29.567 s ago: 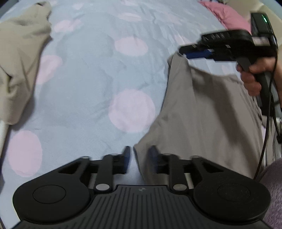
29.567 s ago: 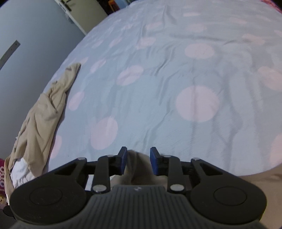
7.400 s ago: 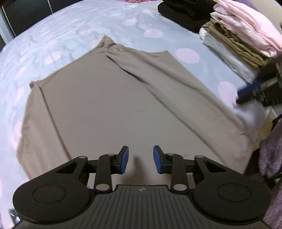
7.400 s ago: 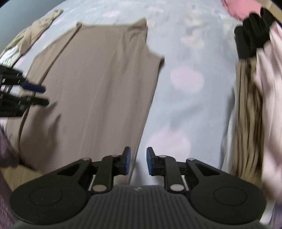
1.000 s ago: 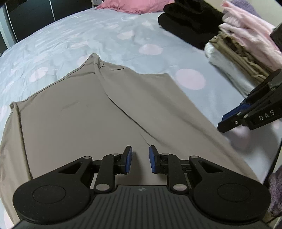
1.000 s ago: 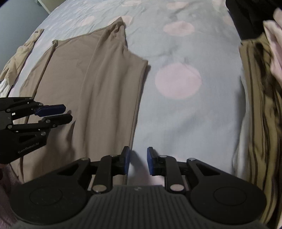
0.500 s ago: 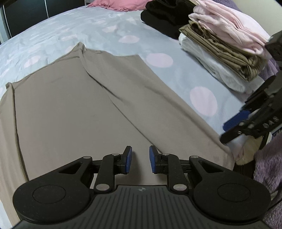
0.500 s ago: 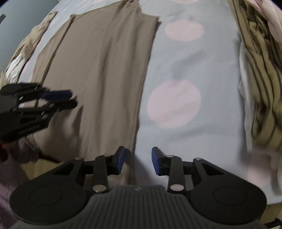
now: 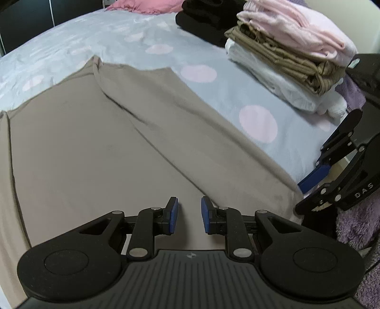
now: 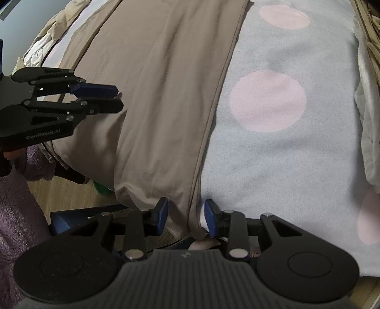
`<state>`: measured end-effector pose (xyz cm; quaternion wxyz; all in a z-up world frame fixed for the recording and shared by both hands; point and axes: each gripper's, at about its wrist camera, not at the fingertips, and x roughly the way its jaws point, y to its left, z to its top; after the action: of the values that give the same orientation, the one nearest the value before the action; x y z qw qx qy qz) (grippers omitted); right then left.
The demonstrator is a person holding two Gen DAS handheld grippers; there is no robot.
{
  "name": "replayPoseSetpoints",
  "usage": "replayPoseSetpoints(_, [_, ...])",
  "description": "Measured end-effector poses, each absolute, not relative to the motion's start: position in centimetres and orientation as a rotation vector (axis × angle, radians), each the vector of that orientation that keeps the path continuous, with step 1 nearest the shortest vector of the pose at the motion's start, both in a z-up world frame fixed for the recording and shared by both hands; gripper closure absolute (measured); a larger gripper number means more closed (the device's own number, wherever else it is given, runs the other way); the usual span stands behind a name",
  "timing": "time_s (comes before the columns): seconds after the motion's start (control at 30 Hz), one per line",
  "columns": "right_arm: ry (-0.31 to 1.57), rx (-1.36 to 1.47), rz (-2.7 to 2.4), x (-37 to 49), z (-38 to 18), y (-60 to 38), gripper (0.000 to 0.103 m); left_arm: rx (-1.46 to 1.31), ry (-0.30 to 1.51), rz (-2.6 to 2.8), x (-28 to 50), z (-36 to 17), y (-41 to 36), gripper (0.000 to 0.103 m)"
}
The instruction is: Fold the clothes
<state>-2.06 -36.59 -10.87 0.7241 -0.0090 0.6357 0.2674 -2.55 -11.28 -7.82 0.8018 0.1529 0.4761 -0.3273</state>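
Note:
A taupe garment [image 9: 99,142] lies spread flat on the blue, pink-dotted bed sheet [image 9: 228,95], with a lengthwise fold line down its middle. My left gripper [image 9: 189,215] hovers open over the garment's near hem, nothing between its blue pads. In the right wrist view the garment [image 10: 161,83] hangs over the bed's near edge. Its lower right corner sits between the open fingers of my right gripper [image 10: 186,216]. The left gripper [image 10: 99,97] shows there at the left, over the cloth. The right gripper [image 9: 332,161] appears at the right edge of the left wrist view.
A stack of folded pink, olive-striped and white clothes [image 9: 285,54] sits on the bed's right side, with black folded clothes [image 9: 201,19] and a pink pillow [image 9: 147,4] behind. Crumpled beige and white clothes [image 10: 47,35] lie far left. Wood floor [image 10: 71,195] and a purple fleece sleeve [image 10: 14,214] are below.
My right gripper has come down to the bed's near edge and opened wider around the garment's corner. The left gripper has stayed over the near hem, still open.

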Motion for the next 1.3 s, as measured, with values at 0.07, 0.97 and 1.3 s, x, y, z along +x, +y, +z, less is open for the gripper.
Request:
replayPoseSetpoints(0.07, [1.403,-0.024,0.593,-2.0,-10.8,-36.6,0.066,0.331,1.026,-0.696,-2.6,-8.0,-11.2,0.084])
replayPoseSetpoints(0.97, [1.407,0.065,0.57,-2.3,-9.3,-36.2,0.097,0.347,1.03,-0.68,-2.6,-7.6,-11.0,0.084])
replayPoseSetpoints(1.3, [1.348,0.016,0.53,-3.4,-6.0,-31.1,0.098,0.306,1.036,-0.644,0.2,-4.7,-9.2,0.084])
